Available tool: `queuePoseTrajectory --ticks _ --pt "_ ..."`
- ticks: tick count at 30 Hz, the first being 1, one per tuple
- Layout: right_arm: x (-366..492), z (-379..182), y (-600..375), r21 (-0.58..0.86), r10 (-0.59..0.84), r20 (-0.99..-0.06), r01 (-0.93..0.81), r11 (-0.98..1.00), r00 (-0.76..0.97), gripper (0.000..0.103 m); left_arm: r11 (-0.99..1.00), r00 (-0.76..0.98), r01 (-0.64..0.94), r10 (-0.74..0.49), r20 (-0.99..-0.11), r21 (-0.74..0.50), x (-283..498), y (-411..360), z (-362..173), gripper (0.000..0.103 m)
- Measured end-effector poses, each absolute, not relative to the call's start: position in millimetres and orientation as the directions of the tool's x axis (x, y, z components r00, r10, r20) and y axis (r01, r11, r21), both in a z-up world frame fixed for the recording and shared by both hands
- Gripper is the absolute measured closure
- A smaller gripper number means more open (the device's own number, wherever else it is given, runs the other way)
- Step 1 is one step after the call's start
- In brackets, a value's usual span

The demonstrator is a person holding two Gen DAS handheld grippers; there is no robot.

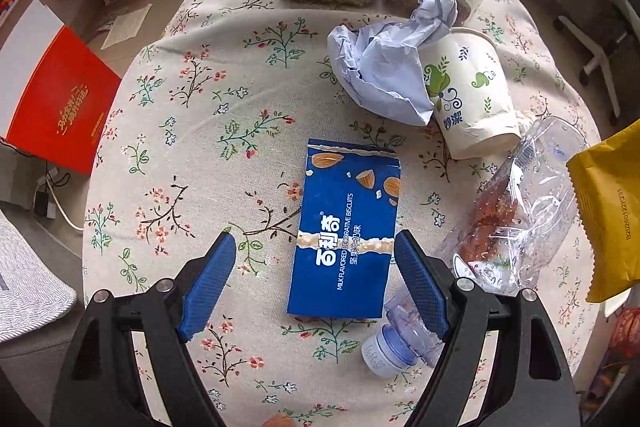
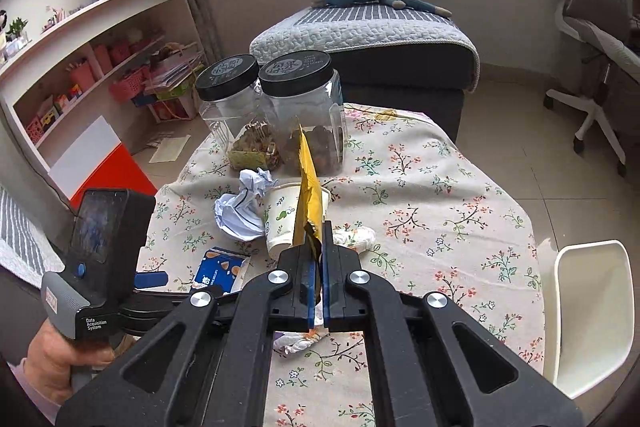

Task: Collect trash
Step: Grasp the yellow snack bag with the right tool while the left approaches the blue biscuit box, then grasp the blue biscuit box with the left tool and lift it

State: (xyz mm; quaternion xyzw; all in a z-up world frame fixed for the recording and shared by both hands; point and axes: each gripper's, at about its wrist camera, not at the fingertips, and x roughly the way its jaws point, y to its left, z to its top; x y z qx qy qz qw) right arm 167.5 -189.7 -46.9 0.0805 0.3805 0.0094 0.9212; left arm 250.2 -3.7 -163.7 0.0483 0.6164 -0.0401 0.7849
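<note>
My left gripper [image 1: 314, 243] is open, its blue pads either side of a flat blue biscuit box [image 1: 346, 227] lying on the floral tablecloth [image 1: 192, 131]. A crushed clear plastic bottle [image 1: 508, 227] lies right of the box, its cap near my right finger. A crumpled pale paper [image 1: 388, 67] and a tipped paper cup [image 1: 472, 95] lie beyond. My right gripper [image 2: 317, 247] is shut on a yellow wrapper [image 2: 308, 187], held upright above the table; the wrapper also shows in the left wrist view [image 1: 608, 211].
Two clear jars with black lids [image 2: 296, 107] stand at the table's far edge. A crumpled white tissue [image 2: 356, 237] lies by the cup. A white bin [image 2: 588, 311] stands right of the table. An orange box [image 1: 56, 99] sits on the floor to the left.
</note>
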Motion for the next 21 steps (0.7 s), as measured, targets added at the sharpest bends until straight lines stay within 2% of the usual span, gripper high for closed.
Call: queuePoseTrajectory --ticks 5,7,9,10,16,21 --pt "157.1 -42.0 -205.6 0.138 0.057 -0.696 0.055 0.989 0.716 0.102 0.991 0.221 0.129 0.017 -0.975 0.047 252.3 -15.0 -178.0 0.024" --pt "154.0 -41.8 -211.1 0.134 0.051 -0.698 0.061 0.989 0.714 0.102 0.995 0.207 0.098 -0.012 -0.978 0.008 253.4 -9.3 -180.9 0.024" --pt "150.5 -40.9 -217.1 0.140 0.051 -0.698 0.066 0.988 0.715 0.102 0.997 0.180 0.076 -0.045 -0.983 -0.031 255.7 -1.7 -183.3 0.035" --pt "148.9 -39.7 -219.7 0.142 0.052 -0.697 0.067 0.988 0.716 0.102 0.997 0.164 0.066 -0.056 -0.985 -0.046 256.5 2.9 -184.1 0.046" --pt "138.4 -31.8 -229.4 0.152 0.052 -0.680 0.071 0.986 0.732 0.102 0.997 0.218 -0.002 -0.074 -0.973 -0.077 250.2 21.5 -169.5 0.047" --pt "128.9 -23.3 -237.8 0.161 0.039 -0.652 0.088 0.983 0.757 0.102 0.992 0.415 -0.079 -0.055 -0.908 -0.096 240.8 28.4 -116.7 0.047"
